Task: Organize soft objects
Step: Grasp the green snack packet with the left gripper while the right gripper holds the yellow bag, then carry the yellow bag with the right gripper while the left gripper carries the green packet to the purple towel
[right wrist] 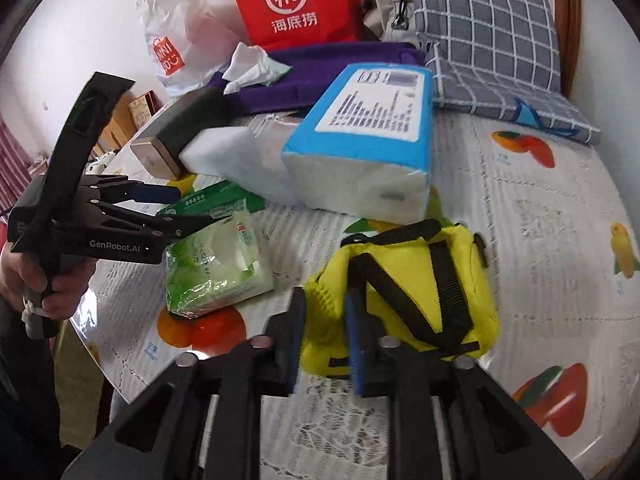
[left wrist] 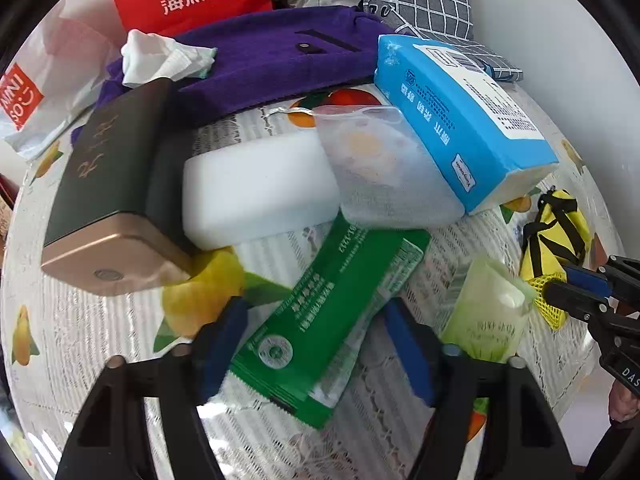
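Note:
My left gripper (left wrist: 316,344) is open, its blue pads either side of a green flat packet (left wrist: 328,312) on the table; it also shows in the right wrist view (right wrist: 192,208). My right gripper (right wrist: 324,344) is shut on the near mesh edge of a yellow pouch with black straps (right wrist: 408,280), also seen in the left wrist view (left wrist: 556,240). A pale green tissue pack (right wrist: 216,264) lies between the two grippers. A blue tissue pack (left wrist: 460,120), a white sponge block (left wrist: 260,184) and a clear mesh bag (left wrist: 380,168) lie behind.
A dark box with a gold end (left wrist: 104,200) leans on the sponge. A purple cloth (left wrist: 280,60), a crumpled tissue (left wrist: 160,60), a red bag (right wrist: 292,4), a white plastic bag (right wrist: 180,40) and a grey checked cushion (right wrist: 492,40) crowd the back. The table edge (right wrist: 104,344) runs at the left.

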The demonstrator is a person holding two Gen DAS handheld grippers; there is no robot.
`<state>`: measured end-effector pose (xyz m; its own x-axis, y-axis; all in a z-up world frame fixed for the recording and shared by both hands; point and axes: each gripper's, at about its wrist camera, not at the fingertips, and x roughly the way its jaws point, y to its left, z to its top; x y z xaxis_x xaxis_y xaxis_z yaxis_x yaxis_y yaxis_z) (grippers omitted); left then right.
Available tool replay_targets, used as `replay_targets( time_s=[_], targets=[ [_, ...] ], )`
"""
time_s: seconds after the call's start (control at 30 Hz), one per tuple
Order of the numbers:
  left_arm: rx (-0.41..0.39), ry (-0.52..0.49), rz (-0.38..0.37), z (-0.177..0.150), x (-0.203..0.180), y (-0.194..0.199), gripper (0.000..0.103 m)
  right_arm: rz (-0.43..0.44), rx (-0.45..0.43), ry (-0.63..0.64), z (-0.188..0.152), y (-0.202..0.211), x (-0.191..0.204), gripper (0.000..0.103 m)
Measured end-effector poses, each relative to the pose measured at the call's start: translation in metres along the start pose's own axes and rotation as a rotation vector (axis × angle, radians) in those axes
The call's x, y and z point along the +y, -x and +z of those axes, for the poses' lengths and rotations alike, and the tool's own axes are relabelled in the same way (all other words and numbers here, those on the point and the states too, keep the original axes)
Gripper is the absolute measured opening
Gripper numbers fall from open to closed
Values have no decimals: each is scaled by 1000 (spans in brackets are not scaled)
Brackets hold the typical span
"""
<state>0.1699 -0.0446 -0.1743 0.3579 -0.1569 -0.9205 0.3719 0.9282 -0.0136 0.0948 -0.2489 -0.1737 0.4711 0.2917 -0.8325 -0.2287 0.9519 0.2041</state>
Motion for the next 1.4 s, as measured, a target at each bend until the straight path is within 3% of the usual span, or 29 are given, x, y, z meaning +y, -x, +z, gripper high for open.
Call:
replay_targets(
  time_s=[0.07, 0.23, 0.47, 0.67, 0.73, 0.8, 1.07, 1.4],
  targets=[
    [-7, 8, -3, -8, 5, 6, 52, 17, -1, -8, 0, -2, 1, 16],
    [-18, 36, -11, -22, 11, 15, 43, 15, -4, -5, -2, -2, 4, 15],
    [-14, 109, 14, -41, 25, 24, 42, -4, -4, 7, -6, 6, 7, 18],
    [-19, 209, 47, -61, 52, 33, 41, -27, 0, 43, -10, -7, 17, 36],
    [-29, 252, 59, -67, 62, 36, 39, -45, -21, 50, -12, -8, 19, 34],
    [-36, 282, 52, -72, 70, 40, 37, -74, -33, 48, -12, -9, 19, 22],
    [-78, 342, 7, -80, 79, 48, 23, -79, -48, 18, -12, 3, 19, 18],
    [-129, 354, -14, -79, 80, 65, 20, -56, -115, -17, 2, 37, 28, 18]
  ],
)
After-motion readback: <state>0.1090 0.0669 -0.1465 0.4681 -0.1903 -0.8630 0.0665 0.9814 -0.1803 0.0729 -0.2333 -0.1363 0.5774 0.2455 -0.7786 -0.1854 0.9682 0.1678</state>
